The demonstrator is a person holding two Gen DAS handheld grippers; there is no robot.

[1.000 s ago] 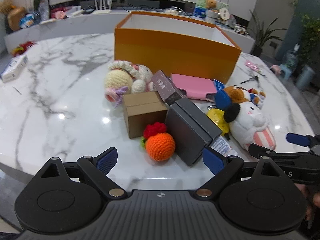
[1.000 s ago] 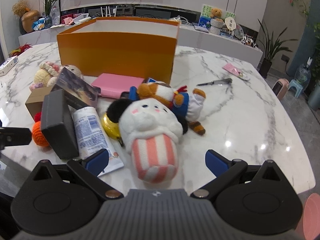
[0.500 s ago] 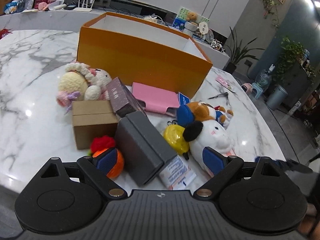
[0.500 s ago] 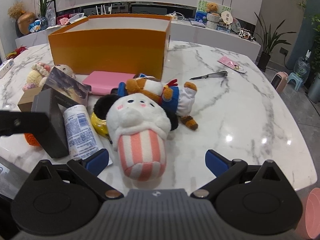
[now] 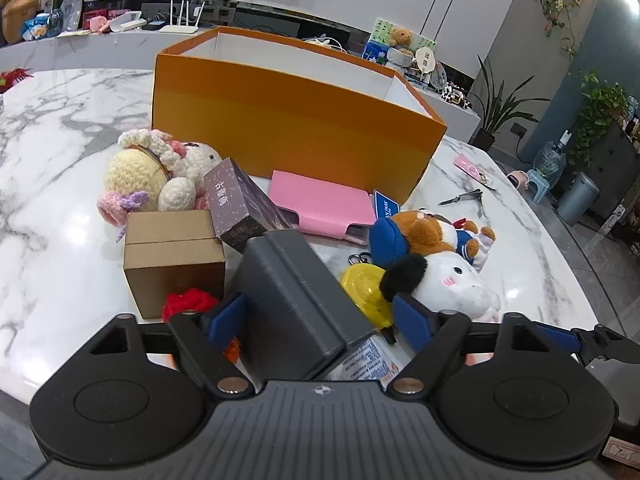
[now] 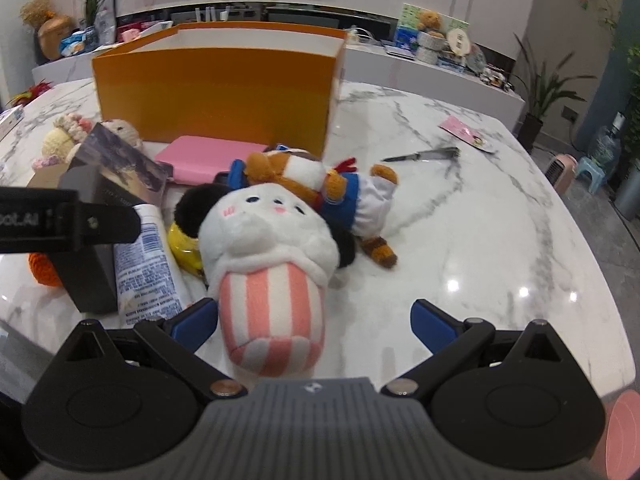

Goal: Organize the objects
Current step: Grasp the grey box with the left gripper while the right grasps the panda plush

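Observation:
A clutter lies on a marble table in front of an open orange box [image 5: 288,120] [image 6: 216,92]. My left gripper [image 5: 320,316] is open, its fingers on either side of a dark grey box [image 5: 296,296]. My right gripper [image 6: 314,318] is open, with the striped end of a white plush [image 6: 268,264] between its fingers. Nearby lie a cardboard box [image 5: 172,256], a crocheted doll [image 5: 148,176], a purple box [image 5: 240,204], a pink case [image 5: 320,204], a brown dog plush [image 6: 320,188], a yellow item [image 5: 364,288], a white tube [image 6: 148,264] and an orange crocheted ball [image 6: 42,270].
A folding knife [image 6: 424,156] and a pink card [image 6: 460,130] lie on the table's right side. A white counter with clutter runs behind the table. Potted plants, a bin [image 5: 576,200] and a stool stand on the floor at the right.
My left gripper has swung right and moved forward over the dark grey box, which now sits between its fingers. My right gripper has edged closer to the white plush.

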